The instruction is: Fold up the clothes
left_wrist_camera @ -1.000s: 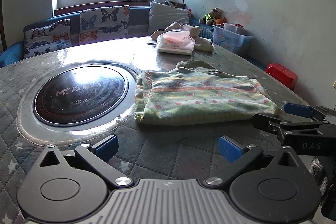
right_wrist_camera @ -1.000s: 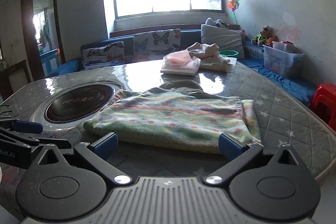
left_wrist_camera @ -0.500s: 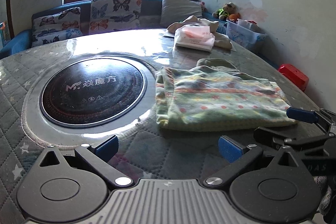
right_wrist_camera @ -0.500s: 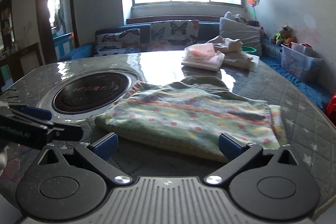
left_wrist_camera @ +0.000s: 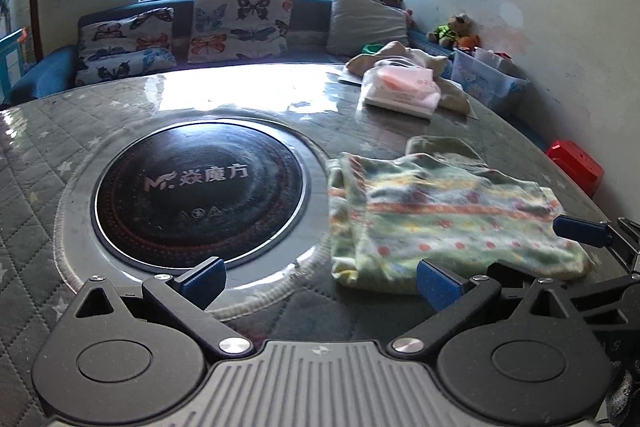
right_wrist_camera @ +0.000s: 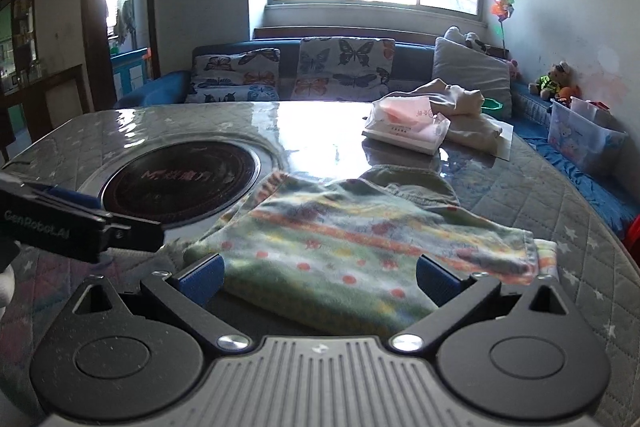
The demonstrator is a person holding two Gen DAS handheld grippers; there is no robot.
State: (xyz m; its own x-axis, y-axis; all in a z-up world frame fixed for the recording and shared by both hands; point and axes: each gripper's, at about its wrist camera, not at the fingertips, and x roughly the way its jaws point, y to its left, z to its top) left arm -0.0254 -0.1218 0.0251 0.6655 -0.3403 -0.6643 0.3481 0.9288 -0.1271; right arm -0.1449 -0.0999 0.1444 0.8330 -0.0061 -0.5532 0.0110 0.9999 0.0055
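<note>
While grippers gape, folded garment (right_wrist_camera: 360,247) lies flat, long axis left-right.

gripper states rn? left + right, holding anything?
Left gripper: open, holding nothing, near the folded green garment.
Right gripper: open, holding nothing, garment's near edge between its fingers.

Colours and patterns on the table and around it

The folded garment (right_wrist_camera: 360,247) is pale green with orange and yellow stripes and red dots. The table cover (left_wrist_camera: 36,163) is grey, quilted in diamonds with white stars. The round cooktop (left_wrist_camera: 198,187) at 10 o'clock from the garment is black with a silver ring. At 12 o'clock, cushions (right_wrist_camera: 344,67) show butterflies on white; the sofa (right_wrist_camera: 288,47) is dark blue. The finger pads (right_wrist_camera: 200,277) are blue.
</note>
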